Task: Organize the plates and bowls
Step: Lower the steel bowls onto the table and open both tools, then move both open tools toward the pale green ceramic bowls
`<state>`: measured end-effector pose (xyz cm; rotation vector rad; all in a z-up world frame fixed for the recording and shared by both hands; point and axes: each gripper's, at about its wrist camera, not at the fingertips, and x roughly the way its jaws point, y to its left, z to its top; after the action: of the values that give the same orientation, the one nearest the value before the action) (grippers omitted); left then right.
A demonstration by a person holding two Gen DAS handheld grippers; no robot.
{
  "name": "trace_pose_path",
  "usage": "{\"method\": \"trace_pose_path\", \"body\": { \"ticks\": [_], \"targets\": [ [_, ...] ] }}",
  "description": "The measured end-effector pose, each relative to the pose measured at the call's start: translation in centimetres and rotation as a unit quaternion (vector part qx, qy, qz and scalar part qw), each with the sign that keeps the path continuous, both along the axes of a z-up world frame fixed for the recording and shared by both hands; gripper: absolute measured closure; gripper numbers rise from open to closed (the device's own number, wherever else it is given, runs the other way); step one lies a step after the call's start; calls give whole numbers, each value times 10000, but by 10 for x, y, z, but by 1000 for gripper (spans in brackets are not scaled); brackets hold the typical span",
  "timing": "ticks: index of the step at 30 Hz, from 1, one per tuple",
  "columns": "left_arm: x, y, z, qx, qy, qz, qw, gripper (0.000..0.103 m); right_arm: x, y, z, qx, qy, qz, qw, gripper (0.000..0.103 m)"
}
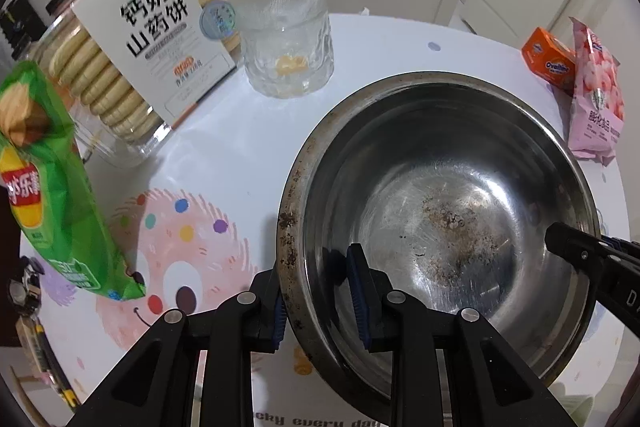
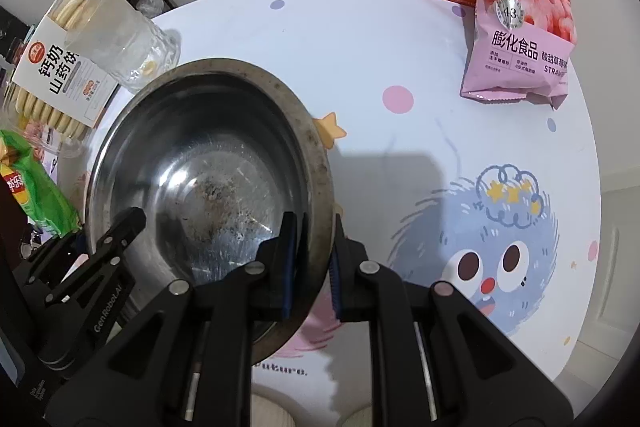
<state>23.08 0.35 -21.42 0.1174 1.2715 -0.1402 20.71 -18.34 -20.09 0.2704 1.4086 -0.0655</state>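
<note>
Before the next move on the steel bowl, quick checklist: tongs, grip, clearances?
1. Left tongs straddle the steel bowl rim, one pad inside, one outside: ok.
2. Right tongs clamp the opposite rim: ok.
3. Bowl holds no loose items, only stains: ok.
4. Bowl resting on the table or lifted: cannot tell.
5. Glass cup close beyond the bowl's far rim: not ok, tight clearance.
6. Pink snack bag clear of the bowl: ok.
</note>
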Motion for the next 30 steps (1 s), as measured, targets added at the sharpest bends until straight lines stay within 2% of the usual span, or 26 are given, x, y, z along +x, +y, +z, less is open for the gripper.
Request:
{"method": "trace_pose_path", "body": {
  "ticks": [3,7,9,10,11,13,16,18,20,26,30],
  "targets": [
    [0,1,-11,-28,202,131,9997,73,0,3,-5,-42,-21,-9,10000,87],
    [-3,-3,-12,63,109,114,9999,71,-2,3,-6,-72,-161,-125,9998,88],
    [-3,-5,-13,166,111,116,9997,67,-2,0,-5,-79,-165,-178,9997,85],
    [-3,-5,-14,187,123,130,9997,60,-3,-1,-6,-82,-132,-196,9997,84],
    [-3,-5,-14,202,141,144,9996,49,-3,-3,-7,-77,-90,-222,9997,81],
    [-3,-5,-15,254,134,174,9994,39,-5,-9,-7,-11,-56,-281,9996,77],
    [-5,-3,-11,194,84,234,9995,37,-8,-15,-6,-78,-33,-373,9993,55],
    [-9,-1,-7,150,54,255,9995,35,-11,-17,-2,-104,-99,-444,9989,51],
    [-13,0,-3,128,20,264,9996,28,-14,-20,0,-38,-113,-467,9988,43],
    [-29,6,13,-78,-6,303,9995,22,-30,-23,13,135,-145,-497,9986,33],
    [-37,8,25,-376,97,272,9989,22,-38,-19,20,289,-140,-502,9982,30]
  ]
}}
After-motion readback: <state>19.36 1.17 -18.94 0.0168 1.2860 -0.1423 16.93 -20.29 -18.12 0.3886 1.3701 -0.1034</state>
